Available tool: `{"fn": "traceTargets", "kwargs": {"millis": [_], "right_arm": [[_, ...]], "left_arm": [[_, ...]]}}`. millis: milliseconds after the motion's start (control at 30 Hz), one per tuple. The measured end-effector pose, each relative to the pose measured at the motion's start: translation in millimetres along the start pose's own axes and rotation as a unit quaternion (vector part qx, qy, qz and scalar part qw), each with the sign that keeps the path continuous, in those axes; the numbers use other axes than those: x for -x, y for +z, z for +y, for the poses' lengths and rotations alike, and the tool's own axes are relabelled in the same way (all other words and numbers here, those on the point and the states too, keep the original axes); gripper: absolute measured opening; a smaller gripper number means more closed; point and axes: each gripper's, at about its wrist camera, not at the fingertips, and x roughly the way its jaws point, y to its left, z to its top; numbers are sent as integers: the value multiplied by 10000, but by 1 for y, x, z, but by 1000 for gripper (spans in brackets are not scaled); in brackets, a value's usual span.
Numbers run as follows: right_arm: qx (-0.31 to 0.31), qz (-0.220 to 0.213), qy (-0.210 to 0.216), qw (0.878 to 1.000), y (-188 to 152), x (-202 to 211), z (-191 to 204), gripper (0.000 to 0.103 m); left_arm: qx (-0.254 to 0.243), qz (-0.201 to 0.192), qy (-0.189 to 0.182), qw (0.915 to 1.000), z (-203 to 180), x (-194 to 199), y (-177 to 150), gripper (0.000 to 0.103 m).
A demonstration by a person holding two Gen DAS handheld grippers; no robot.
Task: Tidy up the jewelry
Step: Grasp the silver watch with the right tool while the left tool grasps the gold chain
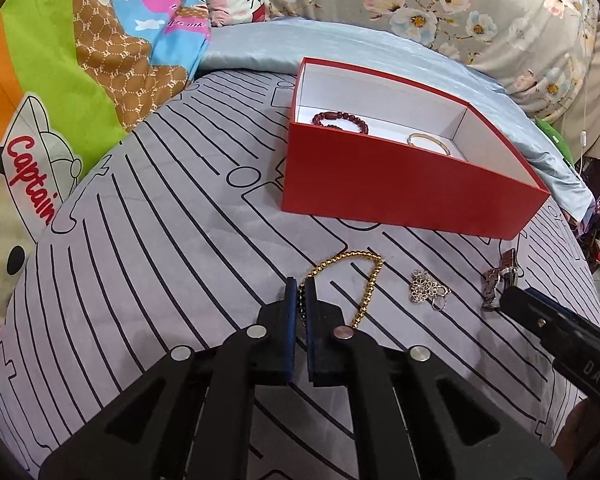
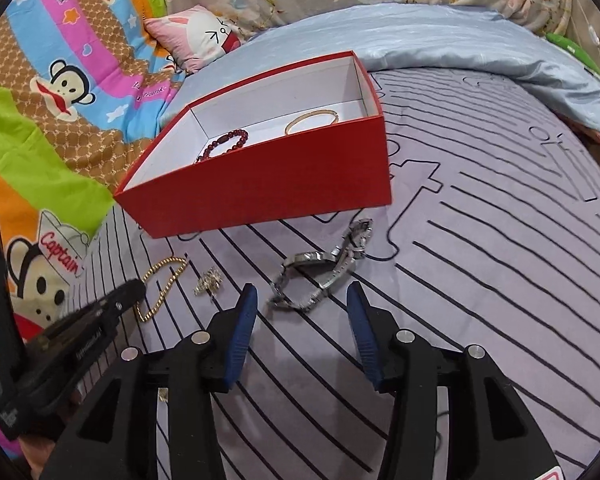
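While boxed, two bracelets [image 1: 340,121], three pieces loose.

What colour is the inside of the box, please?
White inside the box, red outside; the right wrist view shows it best.

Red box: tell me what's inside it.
Inside the red box lie a dark red bead bracelet and a gold bangle on the white floor. The near wall hides the front strip of the floor in both views.
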Motion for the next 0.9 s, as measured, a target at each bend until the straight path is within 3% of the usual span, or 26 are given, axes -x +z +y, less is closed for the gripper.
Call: {"fn": "traceTargets", "kwargs": {"millis": [267,433,533,900], "right_arm": [[-69,-5,-175,9998,12,-20,10,45],[135,-63,-446,9989,12,-21,9,22],[147,-59,-454,9988,9,-19,2,13],[11,-17,-202,9998,-3,-4,-9,12]], "left_arm": [[-20,27,-15,10000,-1,-2,-1,4],[-22,31,-23,10000,-1,-3,-1,3],[-39,34,-16,10000,-3,-4,-1,3],[-52,13,-11,10000,-3,-3,-1,3]]}}
